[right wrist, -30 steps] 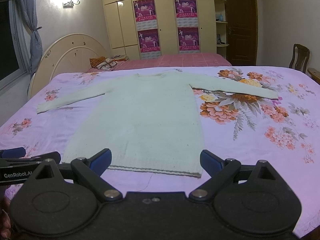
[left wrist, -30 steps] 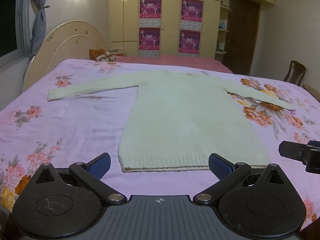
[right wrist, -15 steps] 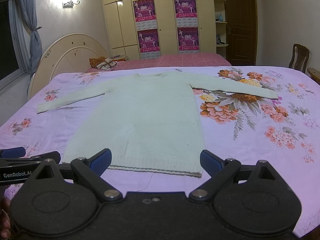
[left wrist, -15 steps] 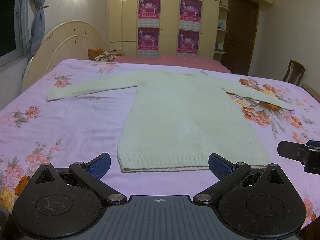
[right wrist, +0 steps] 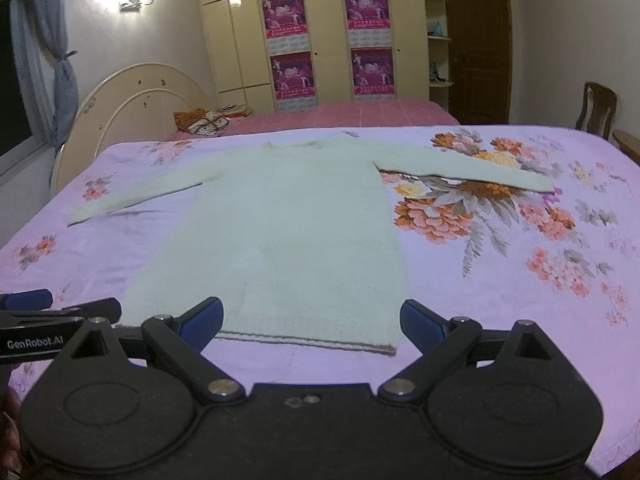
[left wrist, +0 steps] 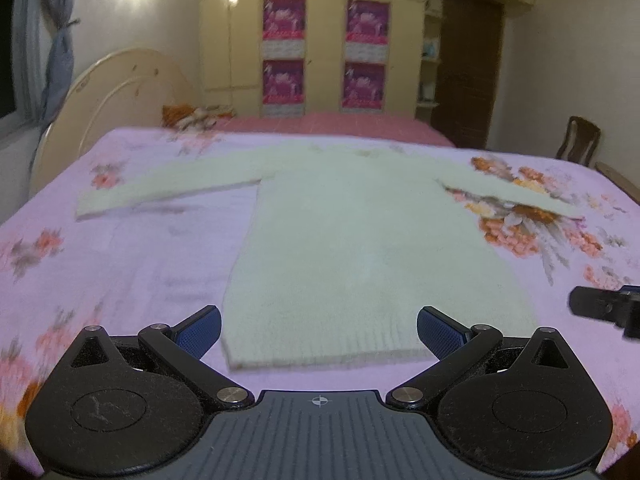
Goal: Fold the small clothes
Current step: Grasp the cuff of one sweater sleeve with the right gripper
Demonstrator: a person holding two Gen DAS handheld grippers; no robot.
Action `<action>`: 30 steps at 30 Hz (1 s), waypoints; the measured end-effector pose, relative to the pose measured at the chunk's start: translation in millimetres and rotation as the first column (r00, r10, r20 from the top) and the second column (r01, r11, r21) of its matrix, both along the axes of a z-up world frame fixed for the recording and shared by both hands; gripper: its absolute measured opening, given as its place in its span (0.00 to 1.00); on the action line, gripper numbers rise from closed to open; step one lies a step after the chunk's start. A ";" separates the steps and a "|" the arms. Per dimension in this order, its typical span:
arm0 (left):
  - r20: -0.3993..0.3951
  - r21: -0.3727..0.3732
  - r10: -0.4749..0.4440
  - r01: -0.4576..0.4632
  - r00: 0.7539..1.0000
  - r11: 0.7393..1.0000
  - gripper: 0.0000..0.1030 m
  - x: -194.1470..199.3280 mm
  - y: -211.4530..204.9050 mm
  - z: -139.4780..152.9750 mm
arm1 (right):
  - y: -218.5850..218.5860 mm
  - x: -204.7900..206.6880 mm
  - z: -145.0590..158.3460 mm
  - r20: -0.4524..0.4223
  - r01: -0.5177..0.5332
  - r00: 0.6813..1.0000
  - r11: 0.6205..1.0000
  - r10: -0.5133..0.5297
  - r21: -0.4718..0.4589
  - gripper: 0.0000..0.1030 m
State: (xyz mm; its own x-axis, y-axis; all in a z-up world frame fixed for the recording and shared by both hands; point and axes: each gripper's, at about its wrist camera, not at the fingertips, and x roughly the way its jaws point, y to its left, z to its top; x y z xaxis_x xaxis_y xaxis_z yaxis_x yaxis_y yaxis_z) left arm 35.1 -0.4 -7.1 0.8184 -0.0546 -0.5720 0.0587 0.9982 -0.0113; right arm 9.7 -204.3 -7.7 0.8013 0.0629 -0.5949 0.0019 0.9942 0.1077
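Cream knit sweater (left wrist: pixel 360 248) lies flat, sleeves spread, on your floral purple bedspread (left wrist: pixel 120 264), hem nearest you. Your left gripper (left wrist: pixel 319 326) and right gripper (right wrist: pixel 311 316) both hover just short of the hem, jaws wide apart, holding nothing.

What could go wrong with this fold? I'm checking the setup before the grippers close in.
The pale green knitted sweater lies flat on the purple floral bedsheet, so a pinch may catch sheet too. A loose thread trails at its hem and could snag. Both the left gripper and right gripper are open, holding nothing.
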 end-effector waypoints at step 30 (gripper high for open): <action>-0.153 -0.144 0.168 -0.190 0.974 0.971 1.00 338.9 52.0 -76.3 | -320.8 259.5 -98.9 -0.115 0.627 0.746 0.634 -0.656 0.453 0.35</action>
State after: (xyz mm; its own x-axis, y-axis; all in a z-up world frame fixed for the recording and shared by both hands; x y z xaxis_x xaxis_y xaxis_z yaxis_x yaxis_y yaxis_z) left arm 374.0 51.6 -83.3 0.7366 -0.0129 -0.6763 -0.1336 0.9774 -0.1641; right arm 269.1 -525.1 -106.6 0.7708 -0.2418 -0.5894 0.6004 0.5849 0.5453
